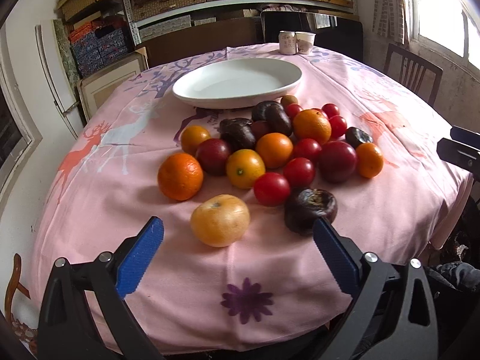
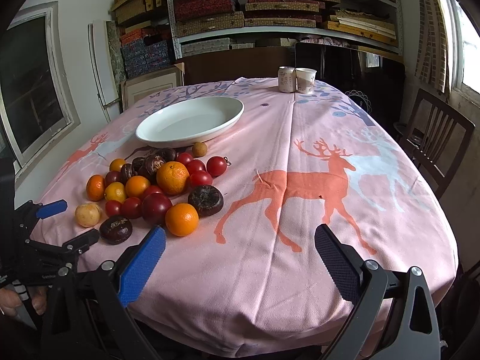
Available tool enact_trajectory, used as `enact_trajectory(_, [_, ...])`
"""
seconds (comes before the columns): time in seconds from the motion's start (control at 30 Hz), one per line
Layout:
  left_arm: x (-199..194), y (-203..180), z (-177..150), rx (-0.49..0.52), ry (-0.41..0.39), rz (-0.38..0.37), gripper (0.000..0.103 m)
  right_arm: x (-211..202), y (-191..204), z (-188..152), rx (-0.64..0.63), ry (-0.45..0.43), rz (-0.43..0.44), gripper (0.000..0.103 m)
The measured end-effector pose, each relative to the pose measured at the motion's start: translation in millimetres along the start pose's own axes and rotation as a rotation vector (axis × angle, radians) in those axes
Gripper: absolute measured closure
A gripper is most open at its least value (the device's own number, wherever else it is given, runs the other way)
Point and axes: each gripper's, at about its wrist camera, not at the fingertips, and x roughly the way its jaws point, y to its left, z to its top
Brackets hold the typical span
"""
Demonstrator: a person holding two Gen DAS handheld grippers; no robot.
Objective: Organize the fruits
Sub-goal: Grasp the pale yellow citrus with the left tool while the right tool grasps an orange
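Observation:
A pile of fruit lies on the pink tablecloth: oranges (image 1: 180, 176), red tomatoes (image 1: 271, 189), dark purple fruits (image 1: 310, 210) and a pale yellow fruit (image 1: 220, 220). The pile also shows in the right wrist view (image 2: 172, 178). A white oval plate (image 1: 237, 82) (image 2: 190, 121) stands empty behind it. My left gripper (image 1: 238, 234) is open, just short of the pale yellow fruit, which sits between its fingertips' lines. My right gripper (image 2: 240, 240) is open and empty over bare cloth, right of the pile, near an orange (image 2: 181, 219).
A can (image 2: 286, 79) and a paper cup (image 2: 306, 80) stand at the table's far edge. A wooden chair (image 2: 435, 138) is at the right. Shelves of boxes (image 2: 270, 9) fill the back wall. The left gripper shows at the left in the right wrist view (image 2: 54, 225).

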Motion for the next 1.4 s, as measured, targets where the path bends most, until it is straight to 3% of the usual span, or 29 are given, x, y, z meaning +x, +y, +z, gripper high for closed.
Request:
enact_trajectory(0.1, [0, 25, -7, -0.030, 0.007, 0.025, 0.007, 3, -5, -1, 0.010, 0.005, 0.004, 0.003])
enact_trajectory(0.13, [1, 31, -10, -0.045, 0.006, 0.013, 0.012, 4, -7, -1, 0.013, 0.005, 0.004, 0.003])
enact_trajectory(0.17, [5, 35, -11, -0.061, 0.015, -0.003, 0.026, 5, -7, 0, 0.015, 0.006, 0.006, 0.003])
enact_trajectory(0.23, [16, 35, -12, -0.070, 0.049, -0.065, 0.043, 9, -6, 0, 0.016, 0.014, 0.012, 0.003])
enact_trajectory(0.33, [22, 23, -10, -0.033, 0.018, -0.041, 0.049, 12, -1, -1, 0.000, 0.024, 0.026, 0.003])
enact_trajectory(0.4, [24, 19, -7, -0.030, 0.010, -0.076, 0.064, 13, 3, -2, -0.022, 0.028, 0.023, 0.003])
enact_trajectory(0.5, [27, 16, -4, -0.025, -0.006, -0.073, 0.064, 18, 6, -4, -0.035, 0.037, 0.039, 0.003])
enact_trajectory(0.7, [27, 19, -4, -0.050, -0.020, -0.101, 0.065, 46, 25, -8, -0.086, 0.087, 0.160, 0.004])
enact_trajectory(0.87, [30, 17, -1, -0.054, -0.023, -0.085, 0.064, 68, 37, -3, -0.094, 0.097, 0.177, 0.015])
enact_trajectory(1.0, [31, 16, 0, -0.057, -0.034, -0.088, 0.064, 82, 43, -2, -0.093, 0.124, 0.207, 0.035])
enact_trajectory(1.07, [31, 17, -1, -0.063, -0.043, -0.095, 0.065, 81, 46, -3, -0.107, 0.103, 0.216, 0.040])
enact_trajectory(1.1, [31, 18, -1, -0.069, -0.046, -0.100, 0.065, 80, 45, -4, -0.103, 0.104, 0.248, 0.054])
enact_trajectory(1.2, [27, 19, -3, -0.076, -0.054, -0.108, 0.065, 77, 44, -6, -0.098, 0.096, 0.246, 0.066])
enact_trajectory(1.4, [12, 20, -7, -0.080, -0.087, -0.127, 0.065, 64, 35, -8, -0.061, 0.060, 0.297, 0.066])
